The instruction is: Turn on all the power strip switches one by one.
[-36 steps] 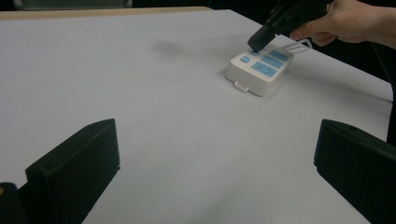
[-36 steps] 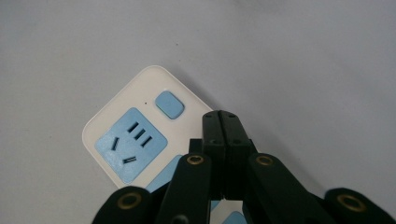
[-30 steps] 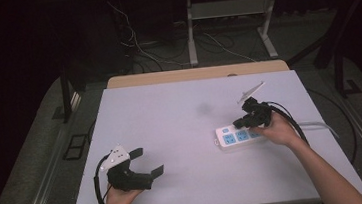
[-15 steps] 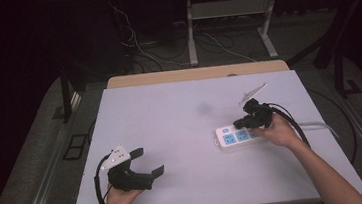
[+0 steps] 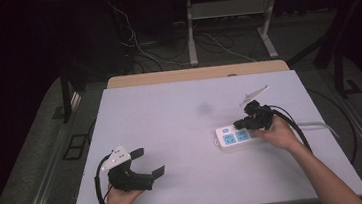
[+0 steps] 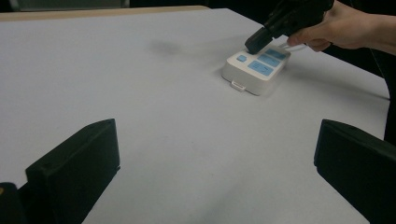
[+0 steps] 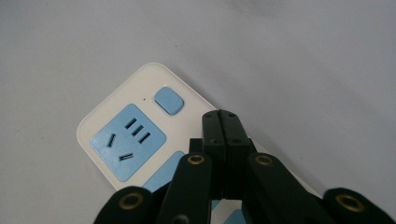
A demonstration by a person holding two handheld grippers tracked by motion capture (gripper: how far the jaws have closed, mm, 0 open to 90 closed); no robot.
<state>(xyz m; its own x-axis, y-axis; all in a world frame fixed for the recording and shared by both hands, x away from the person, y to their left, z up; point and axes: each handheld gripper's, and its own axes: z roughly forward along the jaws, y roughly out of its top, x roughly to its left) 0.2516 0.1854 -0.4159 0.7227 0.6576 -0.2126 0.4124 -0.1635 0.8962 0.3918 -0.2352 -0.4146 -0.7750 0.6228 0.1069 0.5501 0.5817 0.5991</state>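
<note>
Jaws pressed together, the right gripper (image 7: 224, 122) hovers over the power strip (image 5: 237, 136), apparently nearing its blue switch (image 7: 169, 100) (contact unclear); the left gripper (image 5: 147, 164) waits, jaws spread, on the desk (image 5: 170, 113).

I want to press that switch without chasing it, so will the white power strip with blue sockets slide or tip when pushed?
The white power strip with blue sockets lies flat and low on the smooth pale table, so tipping seems unlikely. Its hard plastic shell probably slides under a sideways nudge. The white cable at its end may drag or swing it. The right gripper, jaws closed, sits just behind the blue switch.
</note>
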